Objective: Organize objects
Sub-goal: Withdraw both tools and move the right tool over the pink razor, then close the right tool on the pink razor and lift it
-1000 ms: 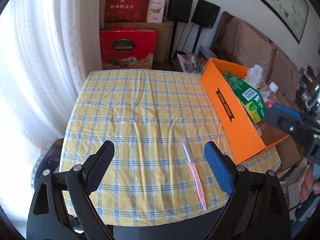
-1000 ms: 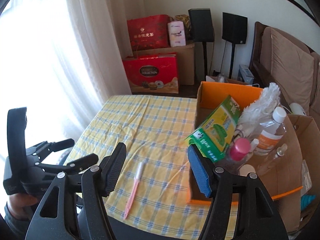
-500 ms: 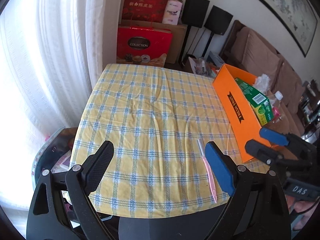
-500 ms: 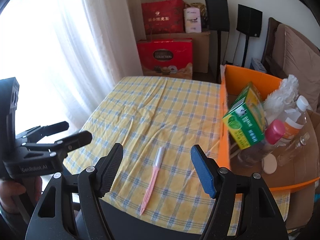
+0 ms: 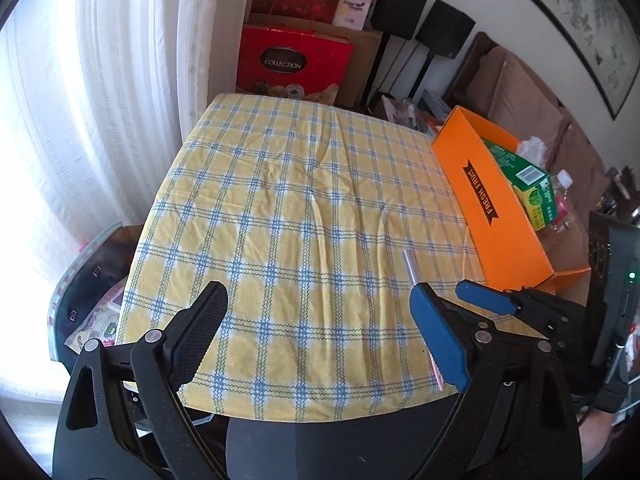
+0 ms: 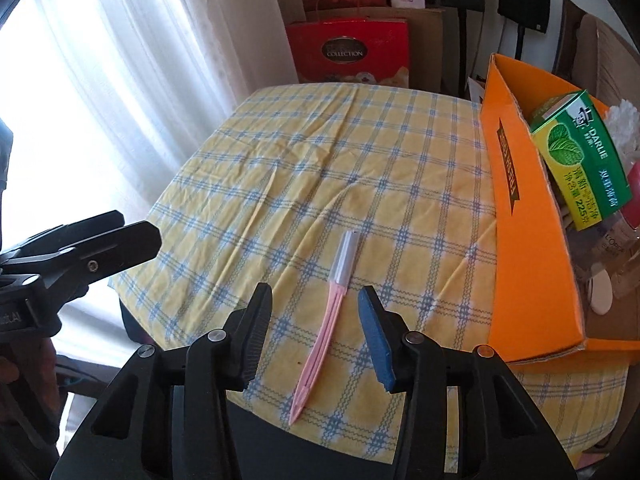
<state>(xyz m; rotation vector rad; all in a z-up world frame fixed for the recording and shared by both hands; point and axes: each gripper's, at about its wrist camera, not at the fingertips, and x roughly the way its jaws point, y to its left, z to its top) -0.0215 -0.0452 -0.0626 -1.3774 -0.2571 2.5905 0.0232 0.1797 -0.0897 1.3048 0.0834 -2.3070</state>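
A: What is lying on the table right now?

B: A pink eyebrow razor (image 6: 326,320) with a clear cap is lying on the yellow and blue checked tablecloth (image 6: 320,168), near the front edge, its capped end pointing away toward the far side.

A: And the right gripper (image 6: 316,334)?

B: It is hanging just over the razor, its black pad on one side and its blue pad on the other. Its jaws have just been closing, and they are standing about half open with the pink handle between them. The pads are not pressing on it; a gap is showing on each side.

A: Is the left gripper (image 5: 316,340) holding anything?

B: No. Its jaws are standing wide apart over bare cloth at the near edge of the table, with nothing between them. In its own view the razor is lying just beyond its blue finger, mostly hidden, with only the clear cap (image 5: 410,265) peeking out.

A: Where is the box?

B: An orange cardboard box (image 6: 528,240) printed "FRESH FRUIT" is sitting on the right side of the table, beside the razor but apart from it. A green Darlie toothpaste carton (image 6: 580,160) is leaning inside it among some bottles.
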